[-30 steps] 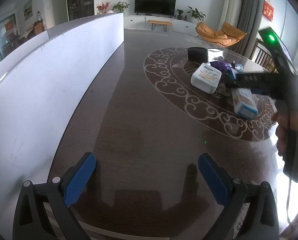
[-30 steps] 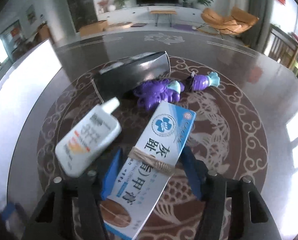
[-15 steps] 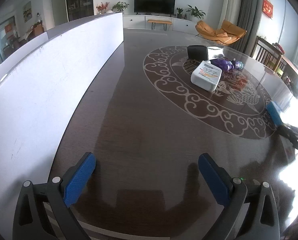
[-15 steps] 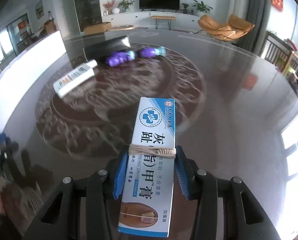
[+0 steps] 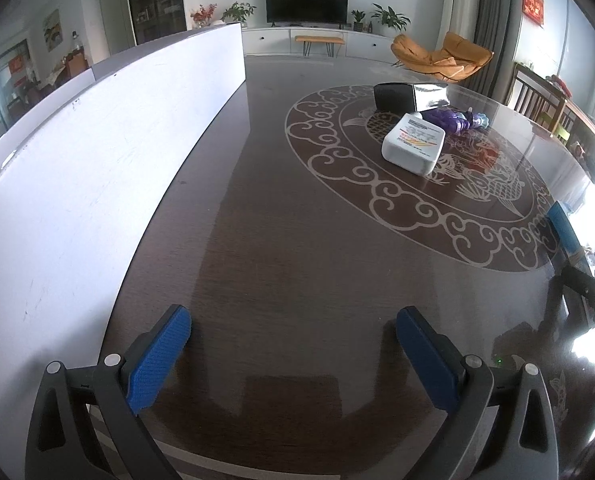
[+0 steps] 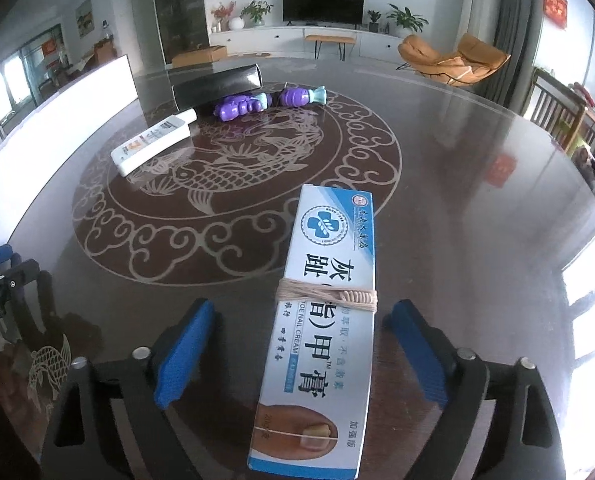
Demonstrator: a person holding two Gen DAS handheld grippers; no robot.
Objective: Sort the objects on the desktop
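A blue-and-white nail cream box [image 6: 325, 320] with a rubber band lies on the dark table between the wide-open fingers of my right gripper [image 6: 303, 354], touching neither. A white bottle [image 6: 153, 146], two purple toys [image 6: 241, 105] and a black box [image 6: 217, 84] lie farther back on the table's round pattern. My left gripper [image 5: 293, 356] is open and empty over bare table. The white bottle [image 5: 413, 143], purple toys [image 5: 453, 120] and black box [image 5: 411, 96] also show far right in the left wrist view. The right gripper with the box's end [image 5: 563, 228] shows at the right edge.
A long white board [image 5: 109, 152] stands along the table's left side. The table's edge curves at the right [image 6: 577, 184], with chairs [image 6: 557, 116] beyond. The left gripper shows at the left edge of the right wrist view [image 6: 1, 280].
My right gripper carried the nail cream box back from the pile toward the table's near right side, then opened; the box now lies free between the fingers. The left gripper has not moved.
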